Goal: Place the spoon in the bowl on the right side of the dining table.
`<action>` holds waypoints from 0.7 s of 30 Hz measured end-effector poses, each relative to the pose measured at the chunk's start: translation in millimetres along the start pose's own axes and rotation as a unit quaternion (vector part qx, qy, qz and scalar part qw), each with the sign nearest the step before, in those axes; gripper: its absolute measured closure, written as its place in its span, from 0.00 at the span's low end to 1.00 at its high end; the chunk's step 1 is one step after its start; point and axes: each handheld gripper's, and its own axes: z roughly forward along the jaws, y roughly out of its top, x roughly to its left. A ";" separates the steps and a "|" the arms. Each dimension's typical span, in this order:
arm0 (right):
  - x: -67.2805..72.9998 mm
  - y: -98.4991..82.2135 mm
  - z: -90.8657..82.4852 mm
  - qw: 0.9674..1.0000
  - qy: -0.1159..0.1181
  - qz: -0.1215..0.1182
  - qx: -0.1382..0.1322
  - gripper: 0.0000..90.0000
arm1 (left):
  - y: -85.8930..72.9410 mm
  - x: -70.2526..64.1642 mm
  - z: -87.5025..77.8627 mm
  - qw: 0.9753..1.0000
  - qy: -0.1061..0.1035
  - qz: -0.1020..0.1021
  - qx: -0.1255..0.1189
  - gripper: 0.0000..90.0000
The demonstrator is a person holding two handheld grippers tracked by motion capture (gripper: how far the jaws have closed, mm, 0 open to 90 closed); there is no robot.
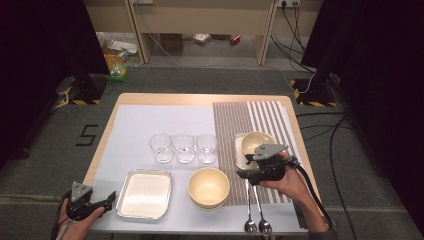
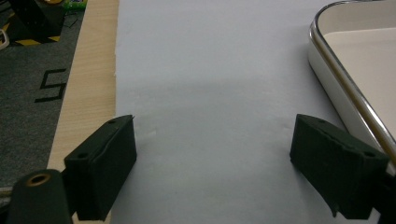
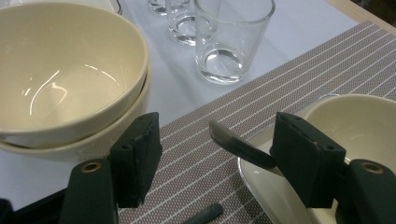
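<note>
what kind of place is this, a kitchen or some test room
Likely a test or recording room, not a kitchen: the table stands on grey carpet between black stands with hazard-striped bases, loose cables run over the floor, and hand-held grippers work the tableware.

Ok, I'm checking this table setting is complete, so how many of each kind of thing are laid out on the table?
Glasses: 3
Bowls: 3 (two stacked, one on the right tray)
Trays: 2
Spoons: 2
Striped placemat: 1
Total: 11
</note>
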 end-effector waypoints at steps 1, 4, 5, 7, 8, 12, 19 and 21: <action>0.0 -0.9 -1.4 1.000 -0.001 0.001 0.002 0.37 | -0.1 -0.1 0.0 1.000 0.000 0.000 0.000 0.15; 0.5 -4.5 -5.9 1.000 -0.002 0.000 0.002 0.37 | 0.2 0.0 0.1 1.000 0.000 0.000 0.001 0.15; 0.7 -5.6 -7.5 1.000 -0.003 0.001 0.003 0.37 | 0.1 -0.1 0.1 1.000 0.000 0.000 0.000 0.15; 0.3 -7.6 -10.3 1.000 -0.003 0.000 0.002 0.37 | 0.1 0.0 -0.1 1.000 0.000 0.000 0.001 0.15; 0.4 -8.5 -11.7 1.000 -0.005 0.001 0.002 0.37 | 0.2 0.0 0.1 1.000 0.000 0.000 0.000 0.15; -0.3 -12.0 -17.3 1.000 -0.006 0.003 0.002 0.37 | 0.0 -0.1 0.0 1.000 0.000 0.000 0.000 0.15; -2.4 -17.9 -25.8 1.000 -0.010 0.008 0.002 0.36 | 0.2 0.0 0.0 1.000 0.000 0.000 0.001 0.15; -2.8 -19.4 -27.5 1.000 -0.009 0.011 0.000 0.36 | 0.1 0.0 0.0 1.000 0.000 0.000 0.000 0.15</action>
